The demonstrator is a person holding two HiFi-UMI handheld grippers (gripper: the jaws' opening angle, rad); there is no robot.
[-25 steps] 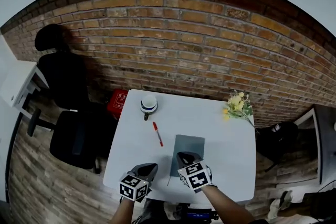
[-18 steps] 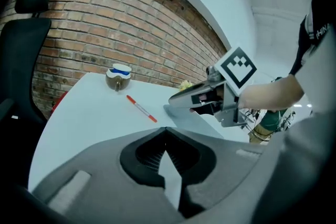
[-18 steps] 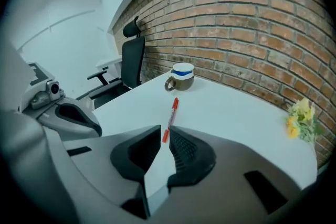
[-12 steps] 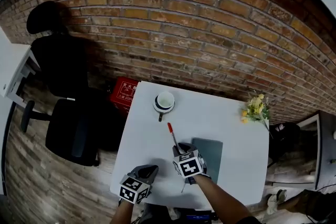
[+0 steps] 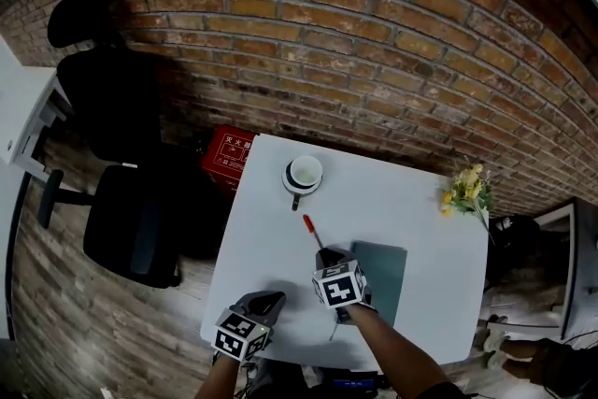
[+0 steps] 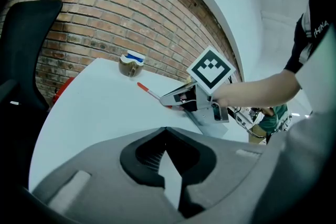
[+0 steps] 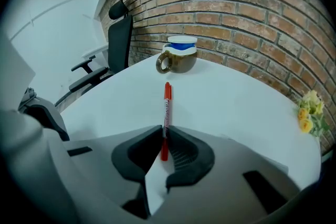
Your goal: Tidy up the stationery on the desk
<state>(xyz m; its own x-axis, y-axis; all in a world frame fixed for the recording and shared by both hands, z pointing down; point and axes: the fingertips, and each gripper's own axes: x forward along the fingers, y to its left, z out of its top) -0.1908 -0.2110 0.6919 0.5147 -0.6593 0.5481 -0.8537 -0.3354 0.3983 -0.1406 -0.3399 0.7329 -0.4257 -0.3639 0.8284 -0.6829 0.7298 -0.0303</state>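
Right gripper (image 7: 164,132) has just been closing its grey jaws, which now pinch the near end of the slim red plastic pen (image 7: 167,105). The pen lies on the white square table (image 5: 271,229), pointing to 12 o'clock at the brown ceramic mug (image 7: 176,57). Bare tabletop spreads toward 9 o'clock. At 3 o'clock the gripper hides the left edge of a flat grey-green notebook (image 5: 385,271). Left gripper (image 6: 167,131), jaws together and empty, hangs at 7 o'clock by the table's near edge.

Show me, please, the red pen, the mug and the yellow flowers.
red pen (image 7: 166,112): right gripper view, middle of the barrel.
mug (image 7: 184,62): right gripper view, its side wall.
yellow flowers (image 7: 306,115): right gripper view, on the blooms.
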